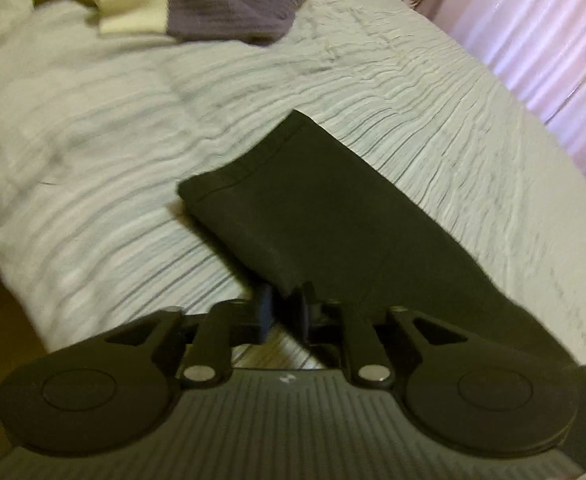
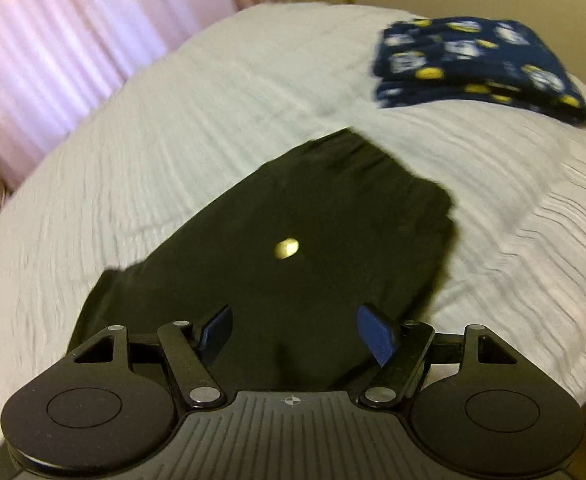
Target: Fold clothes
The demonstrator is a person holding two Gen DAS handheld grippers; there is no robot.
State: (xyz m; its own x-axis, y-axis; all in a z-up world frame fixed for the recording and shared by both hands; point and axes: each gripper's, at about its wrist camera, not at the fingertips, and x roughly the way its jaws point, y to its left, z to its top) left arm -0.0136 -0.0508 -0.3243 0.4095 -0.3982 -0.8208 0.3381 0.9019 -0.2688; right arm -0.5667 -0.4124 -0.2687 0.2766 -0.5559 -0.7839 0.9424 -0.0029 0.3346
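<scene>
**Two grippers on one black garment, one of them pinching it**

Two grippers worked a single black garment (image 1: 333,216) that lay on the pale ribbed bedspread (image 1: 93,120). The left gripper (image 1: 284,312) had its jaws nearly together, with a fold of the dark cloth caught between them; blur kept me from judging how firm that pinch was. From there the garment ran as a long, narrow band, up and away towards a hemmed, squared-off end, so its long axis lay roughly in line with the way the left gripper pointed.

The right gripper (image 2: 297,332) stood spread wide, its blue pads (image 2: 377,332) apart and holding nothing. The wider part of the same garment (image 2: 293,216), marked with a small yellow spot (image 2: 287,248), lay directly ahead of and under those open jaws.

By my reading, the coming fold depended on that layout: the left hand already had the cloth, and the right, poised over the broad end, was the one free to take hold.

A folded navy patterned piece (image 2: 477,64) sat well apart at the far right of the bed. A purple and cream heap (image 1: 197,4) waited at the far end.
</scene>
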